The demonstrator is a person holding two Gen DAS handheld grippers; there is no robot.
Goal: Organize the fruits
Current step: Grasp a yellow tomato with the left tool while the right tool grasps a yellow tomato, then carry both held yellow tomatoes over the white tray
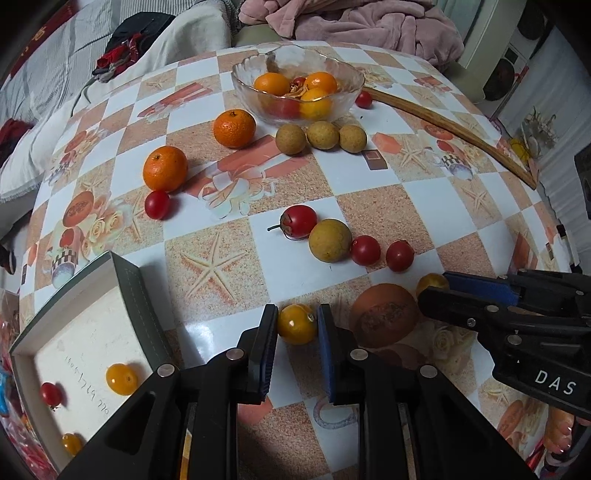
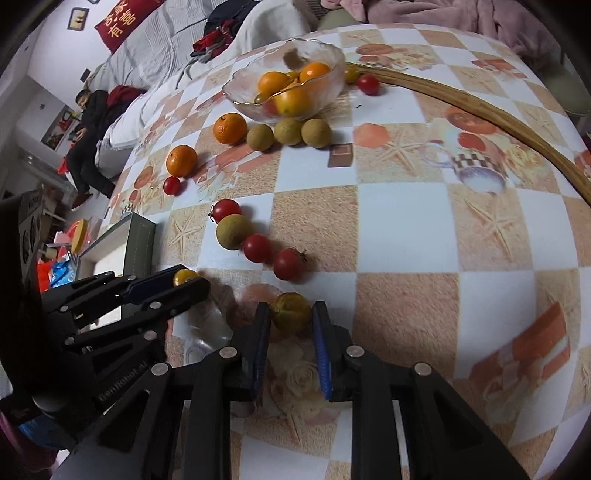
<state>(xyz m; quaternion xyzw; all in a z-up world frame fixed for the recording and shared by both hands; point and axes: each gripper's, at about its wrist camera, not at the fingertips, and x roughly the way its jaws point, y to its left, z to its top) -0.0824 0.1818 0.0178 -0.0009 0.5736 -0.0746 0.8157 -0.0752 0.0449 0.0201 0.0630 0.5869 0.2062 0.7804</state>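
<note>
My left gripper (image 1: 297, 325) is shut on a yellow cherry tomato (image 1: 296, 324) low over the table; it also shows in the right wrist view (image 2: 184, 277). My right gripper (image 2: 290, 314) is shut on another yellow tomato (image 2: 291, 312), which in the left wrist view (image 1: 431, 282) peeks out between its fingers (image 1: 480, 288). A glass bowl (image 1: 243, 75) at the back holds oranges and tomatoes. A shallow box (image 1: 133, 295) at the near left holds several small tomatoes. Loose oranges (image 1: 165, 168), longans (image 1: 330, 240) and red tomatoes (image 1: 365, 250) lie on the table.
A long wooden stick (image 1: 454, 129) lies across the back right. The table has a checked oilcloth. A bed with clothes and a pink blanket (image 1: 369, 26) stands behind. A person (image 2: 88, 122) sits at the far left in the right wrist view.
</note>
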